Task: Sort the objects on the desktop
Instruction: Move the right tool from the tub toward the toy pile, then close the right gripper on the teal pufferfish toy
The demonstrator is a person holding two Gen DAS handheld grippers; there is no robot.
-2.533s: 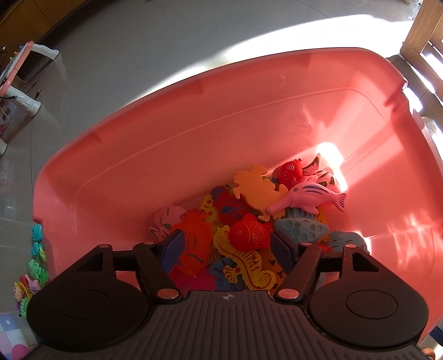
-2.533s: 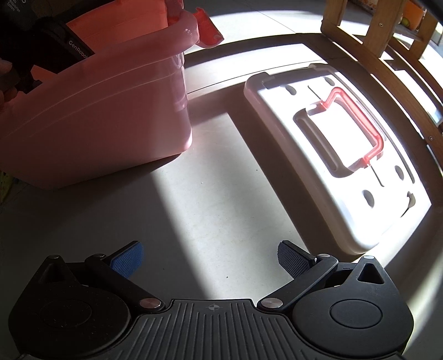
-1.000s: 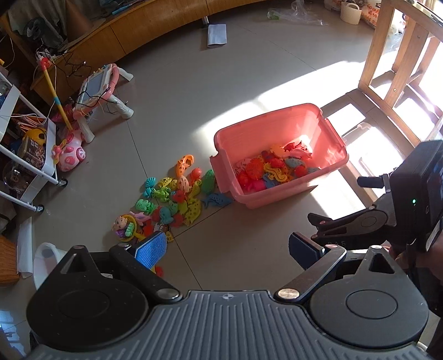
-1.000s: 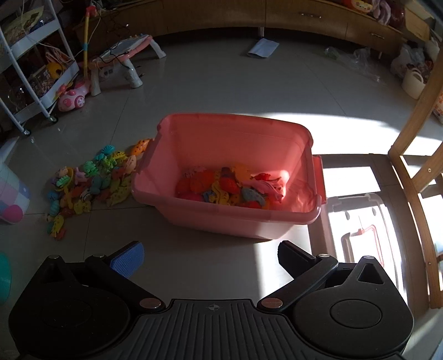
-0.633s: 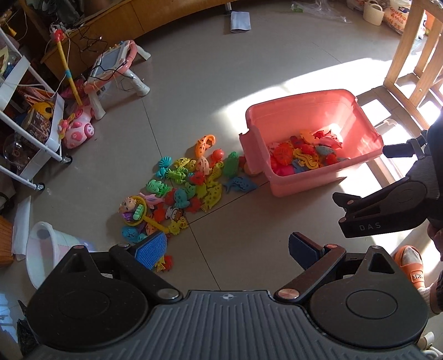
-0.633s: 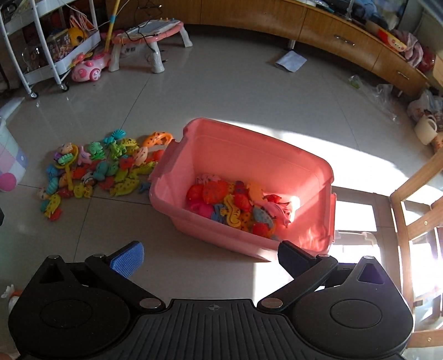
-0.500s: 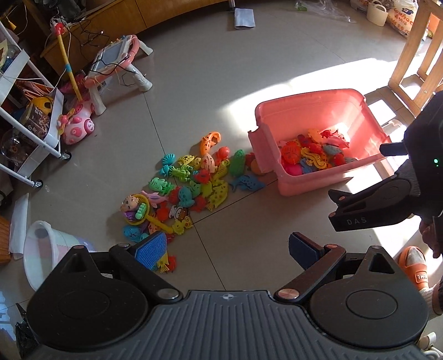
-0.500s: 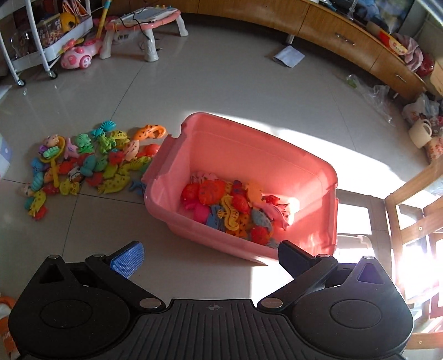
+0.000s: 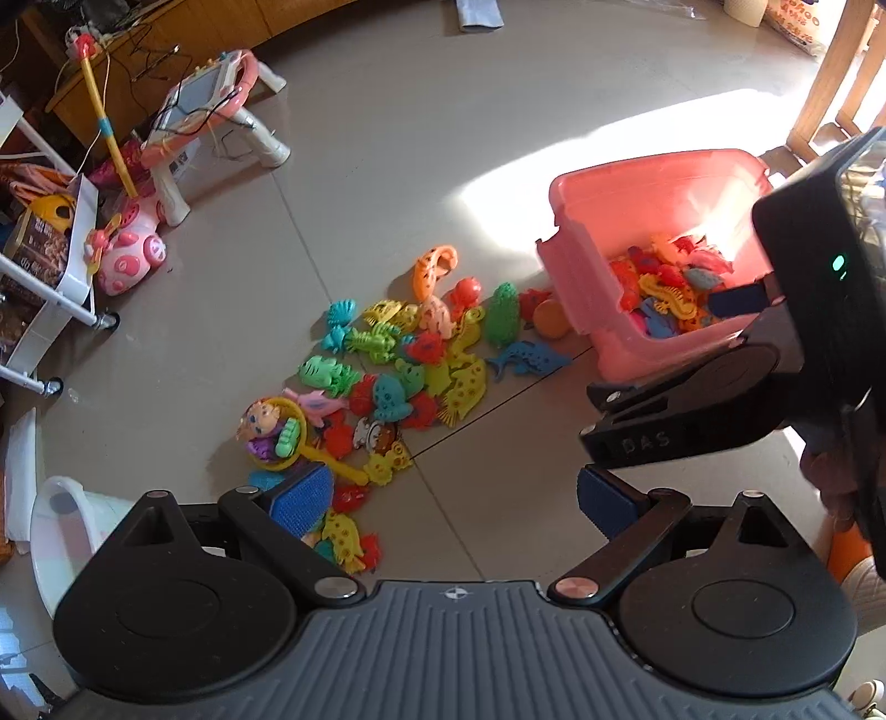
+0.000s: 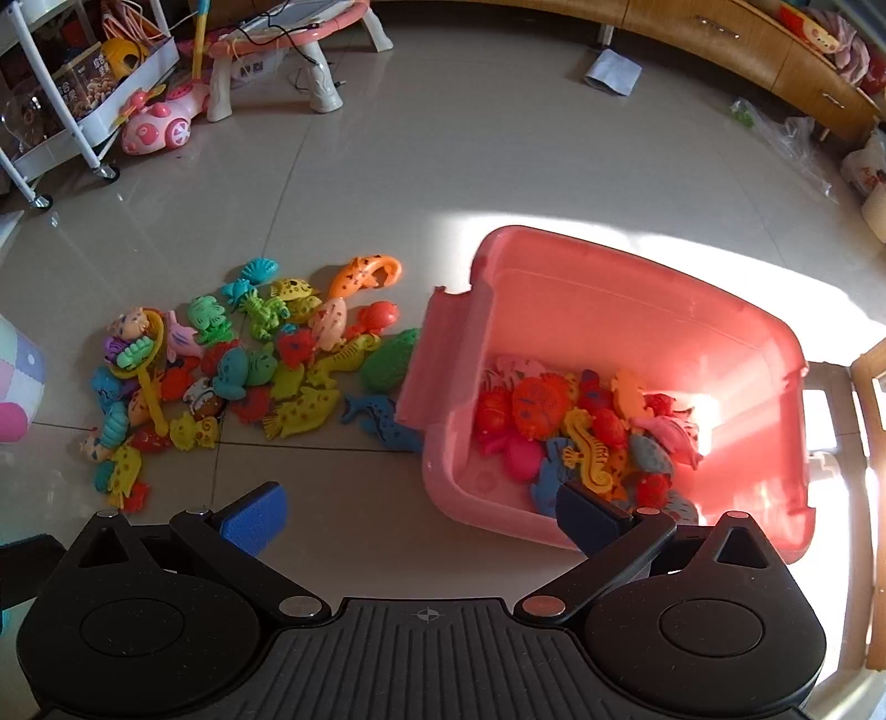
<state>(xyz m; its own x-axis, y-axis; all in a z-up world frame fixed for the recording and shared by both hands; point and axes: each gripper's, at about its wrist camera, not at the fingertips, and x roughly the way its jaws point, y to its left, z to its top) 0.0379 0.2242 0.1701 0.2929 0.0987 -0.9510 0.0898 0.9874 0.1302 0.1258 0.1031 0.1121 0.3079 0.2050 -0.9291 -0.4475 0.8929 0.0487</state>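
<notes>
A pink bin (image 10: 637, 299) stands on the tiled floor with several sea-animal toys (image 10: 587, 426) inside. It also shows in the left wrist view (image 9: 653, 183). A pile of colourful sea-animal toys (image 10: 249, 371) lies on the floor left of the bin, also seen in the left wrist view (image 9: 410, 365). My left gripper (image 9: 451, 501) is open and empty, high above the floor near the pile. My right gripper (image 10: 421, 518) is open and empty, high above the bin's near-left corner. The right gripper's body shows in the left wrist view (image 9: 720, 410).
A pink toy drawing table (image 10: 299, 22), a pink toy car (image 10: 158, 130) and a white wheeled cart (image 10: 66, 99) stand at the back left. Wooden cabinets (image 10: 747, 33) line the back wall. Wooden furniture legs (image 9: 830, 72) stand right of the bin. A white tub (image 9: 61, 531) sits near left.
Both grippers have risen from beside and inside the bin to high above the floor. Over the last half second both views have drifted left, bringing the toy pile nearer the centre.
</notes>
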